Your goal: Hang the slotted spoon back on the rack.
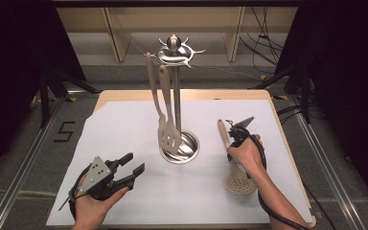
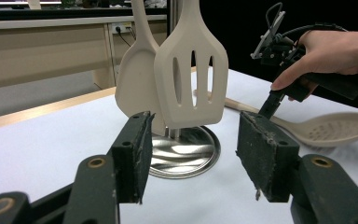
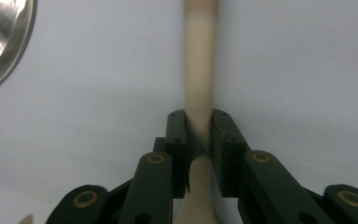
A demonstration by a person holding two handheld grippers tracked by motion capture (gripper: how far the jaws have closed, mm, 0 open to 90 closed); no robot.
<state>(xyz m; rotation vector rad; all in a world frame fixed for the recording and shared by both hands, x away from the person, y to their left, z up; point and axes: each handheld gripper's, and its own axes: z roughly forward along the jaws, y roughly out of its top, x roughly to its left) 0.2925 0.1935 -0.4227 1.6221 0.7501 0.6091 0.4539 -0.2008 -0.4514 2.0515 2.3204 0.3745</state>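
Right gripper (image 1: 230, 140) is clamped on the handle of the skimmer spoon (image 1: 240, 182). The right gripper view makes that clear: both jaws pinch the cream handle (image 3: 199, 93) from either side, handle running straight ahead of them over the white sheet (image 3: 284, 70). From the high view the right hand (image 1: 245, 154) covers most of that grip; there you get the layout instead: spoon lying flat, perforated bowl back behind the gripper toward the person, handle tip sticking out ahead of it.

Left gripper (image 1: 128, 166) is open, nothing between the jaws, held in the left hand (image 1: 96, 203) low over the sheet. Well apart from the right one. Grey plate (image 1: 96, 173) sits on top of it.

Utensil stand (image 1: 179, 146) sits ahead of the left gripper and off to the left of the right one. Slotted turner (image 1: 168, 135) and a plain spatula (image 1: 149, 72) hang from it. The left gripper view looks straight at them between its jaws: turner (image 2: 192, 70) in front with three slots, spatula blade (image 2: 137, 88) just behind, both hanging above the steel base (image 2: 186, 151). Same view catches the other hand (image 2: 331, 51) and the spoon bowl (image 2: 333, 128) beyond its right jaw.

The right gripper view shows the base rim (image 3: 2, 42) at upper left.
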